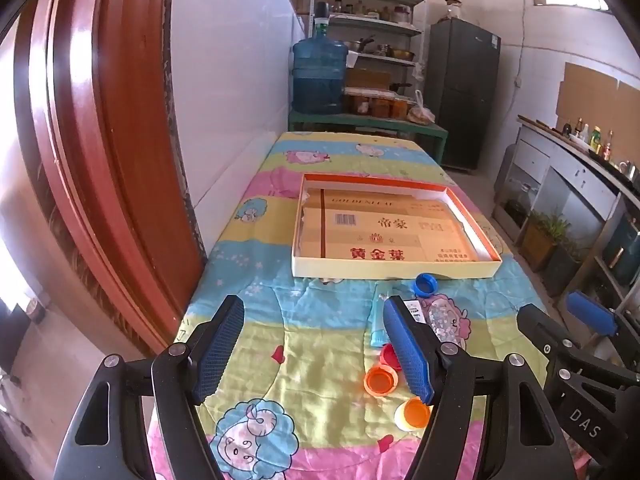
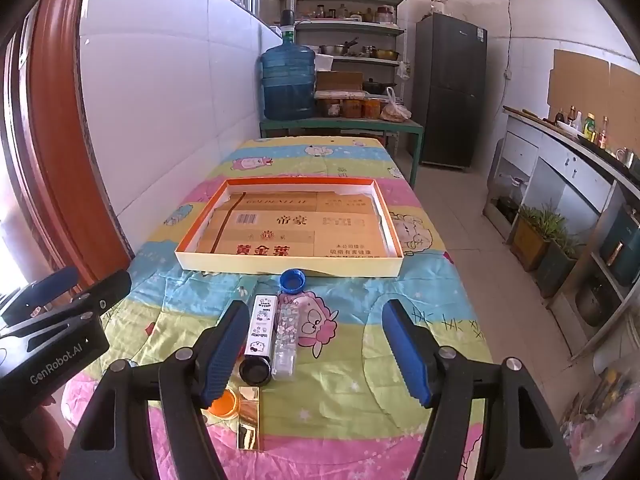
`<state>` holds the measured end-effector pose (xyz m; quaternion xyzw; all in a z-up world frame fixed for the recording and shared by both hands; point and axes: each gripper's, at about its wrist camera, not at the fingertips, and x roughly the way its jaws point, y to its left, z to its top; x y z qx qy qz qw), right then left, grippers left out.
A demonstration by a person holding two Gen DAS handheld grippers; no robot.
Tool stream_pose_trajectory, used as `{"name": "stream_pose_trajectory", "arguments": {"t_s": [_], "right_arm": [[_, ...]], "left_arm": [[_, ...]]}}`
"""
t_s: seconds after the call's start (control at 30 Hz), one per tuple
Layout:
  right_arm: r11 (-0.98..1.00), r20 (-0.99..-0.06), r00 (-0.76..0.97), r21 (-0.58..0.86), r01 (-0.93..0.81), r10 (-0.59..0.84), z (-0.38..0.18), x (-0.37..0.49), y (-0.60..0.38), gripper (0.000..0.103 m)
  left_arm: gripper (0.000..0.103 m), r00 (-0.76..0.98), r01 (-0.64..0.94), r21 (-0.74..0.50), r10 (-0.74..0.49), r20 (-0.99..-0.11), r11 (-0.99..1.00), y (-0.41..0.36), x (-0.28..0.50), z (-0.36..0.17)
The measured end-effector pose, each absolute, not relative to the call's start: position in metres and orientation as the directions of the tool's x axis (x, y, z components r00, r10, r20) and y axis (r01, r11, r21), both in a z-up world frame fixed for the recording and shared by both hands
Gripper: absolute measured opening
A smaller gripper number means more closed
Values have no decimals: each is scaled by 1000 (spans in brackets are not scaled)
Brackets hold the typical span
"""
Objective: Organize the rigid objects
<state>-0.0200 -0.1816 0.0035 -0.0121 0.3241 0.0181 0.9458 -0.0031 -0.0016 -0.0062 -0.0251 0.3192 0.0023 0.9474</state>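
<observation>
A shallow orange-rimmed box (image 1: pixel 394 270) (image 2: pixel 288 266) lined with cardboard lies on the cartoon quilt. In front of it lie a blue cap (image 1: pixel 425 284) (image 2: pixel 292 280), a white printed tube with a black cap (image 2: pixel 261 338), a clear patterned case (image 2: pixel 286 340), a red cap (image 1: pixel 389 356), two orange caps (image 1: pixel 380 379) (image 1: pixel 416 413) and a shiny gold bar (image 2: pixel 249 420). My left gripper (image 1: pixel 316 348) is open and empty above the quilt, left of the caps. My right gripper (image 2: pixel 316 350) is open and empty, just right of the tube and case.
The table stands against a white tiled wall (image 1: pixel 224 80) with a red door frame (image 1: pixel 100 140) on the left. A water jug (image 2: pixel 288 80), shelves (image 2: pixel 352 32) and a fridge (image 2: pixel 452 88) stand beyond. A counter (image 2: pixel 568 152) runs along the right.
</observation>
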Motion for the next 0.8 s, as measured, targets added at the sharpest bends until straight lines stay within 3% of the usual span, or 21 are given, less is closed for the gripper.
{"name": "stream_pose_trajectory", "arguments": {"t_s": [0.8], "right_arm": [[999, -625, 779, 8, -36, 34, -11, -17, -180, 69]], "left_arm": [[74, 781, -17, -50, -18, -624, 999, -5, 0, -9]]}}
